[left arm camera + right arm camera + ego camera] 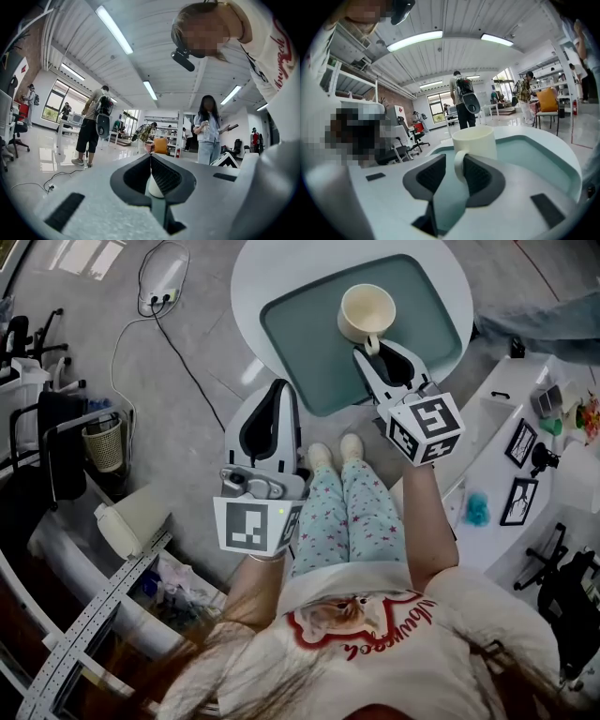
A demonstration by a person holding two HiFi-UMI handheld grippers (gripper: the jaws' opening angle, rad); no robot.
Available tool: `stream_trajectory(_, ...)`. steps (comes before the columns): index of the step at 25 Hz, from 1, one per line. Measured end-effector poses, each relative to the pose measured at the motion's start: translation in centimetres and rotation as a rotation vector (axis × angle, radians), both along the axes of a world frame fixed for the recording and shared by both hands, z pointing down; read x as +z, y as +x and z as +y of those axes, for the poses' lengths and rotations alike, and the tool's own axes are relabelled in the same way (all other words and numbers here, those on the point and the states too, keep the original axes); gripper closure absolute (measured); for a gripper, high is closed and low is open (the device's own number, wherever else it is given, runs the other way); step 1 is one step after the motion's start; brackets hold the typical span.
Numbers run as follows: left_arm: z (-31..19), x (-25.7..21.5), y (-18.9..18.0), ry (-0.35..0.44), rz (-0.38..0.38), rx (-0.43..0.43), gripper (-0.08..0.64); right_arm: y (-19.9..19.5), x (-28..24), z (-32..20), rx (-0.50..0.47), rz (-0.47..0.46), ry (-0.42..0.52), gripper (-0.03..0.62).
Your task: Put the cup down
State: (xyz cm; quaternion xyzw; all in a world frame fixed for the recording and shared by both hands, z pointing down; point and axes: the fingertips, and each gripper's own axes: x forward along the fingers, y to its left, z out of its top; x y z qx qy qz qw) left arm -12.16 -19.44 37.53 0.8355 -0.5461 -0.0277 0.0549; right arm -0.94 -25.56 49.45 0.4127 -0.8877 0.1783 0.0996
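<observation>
Standing upright on teal tray [300, 352], cream cup [367, 313]

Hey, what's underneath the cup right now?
The cup stands on the teal tray, which lies on the round white table. The patch of tray right beneath its base is covered by the cup, so nothing there can be checked.

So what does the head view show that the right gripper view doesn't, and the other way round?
Only the head view: the left gripper, shut and held off over the floor, and the whole round table. Only the right gripper view: a standing person in the room beyond, and the ceiling lights. Both: the cream cup upright on the teal tray, its handle between the right gripper's open jaws.
</observation>
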Motion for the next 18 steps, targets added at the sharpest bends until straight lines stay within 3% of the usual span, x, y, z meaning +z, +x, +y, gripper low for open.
stream_trajectory(3, 0.0, 0.0, 0.1, -0.001, 0.002, 0.003, 0.546, 0.7, -0.2, -0.1, -0.011, -0.029, -0.029, 0.503)
stream_trajectory(7, -0.2, 0.2, 0.2, -0.008, 0.005, 0.009, 0.546, 0.7, 0.1, 0.3, -0.028, 0.029, -0.031, 0.503)
stream_trajectory(18, -1.0, 0.7, 1.2, -0.012, 0.003, 0.033, 0.546, 2.4, -1.0, 0.1, 0.059, 0.056, 0.017, 0.494)
